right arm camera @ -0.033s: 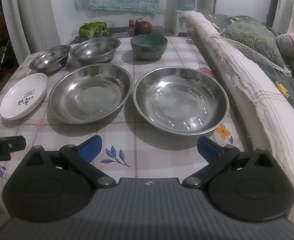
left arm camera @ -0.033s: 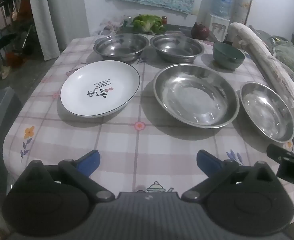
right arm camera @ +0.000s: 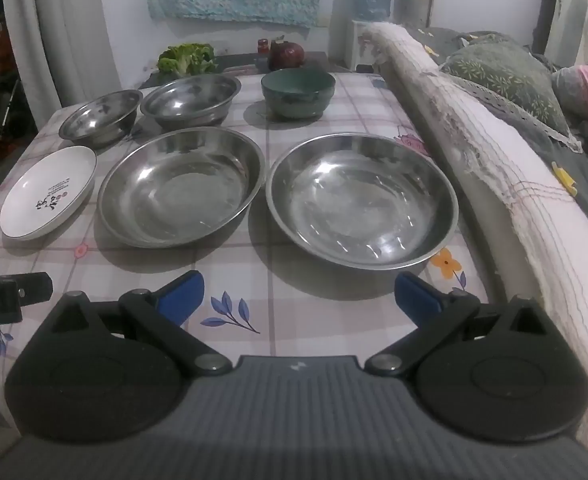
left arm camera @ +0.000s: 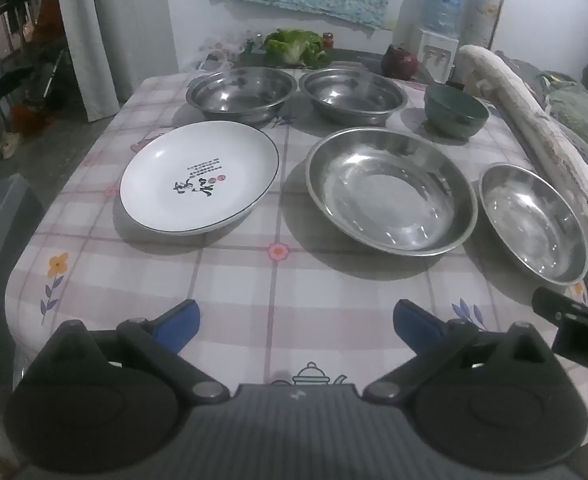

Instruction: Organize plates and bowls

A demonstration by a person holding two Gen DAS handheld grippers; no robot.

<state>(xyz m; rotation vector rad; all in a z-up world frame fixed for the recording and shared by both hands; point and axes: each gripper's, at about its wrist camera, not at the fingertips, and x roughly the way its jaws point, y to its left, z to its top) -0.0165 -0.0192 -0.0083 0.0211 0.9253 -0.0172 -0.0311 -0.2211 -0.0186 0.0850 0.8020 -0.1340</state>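
On the checked tablecloth lie a white plate with black writing, two wide steel plates, two steel bowls at the back and a dark green bowl. My left gripper is open and empty over the table's near edge. My right gripper is open and empty just before the right steel plate.
A long rolled white cloth runs along the table's right side, with bedding behind it. Green vegetables, a dark red round thing and a water dispenser stand beyond the far edge. A curtain hangs at the left.
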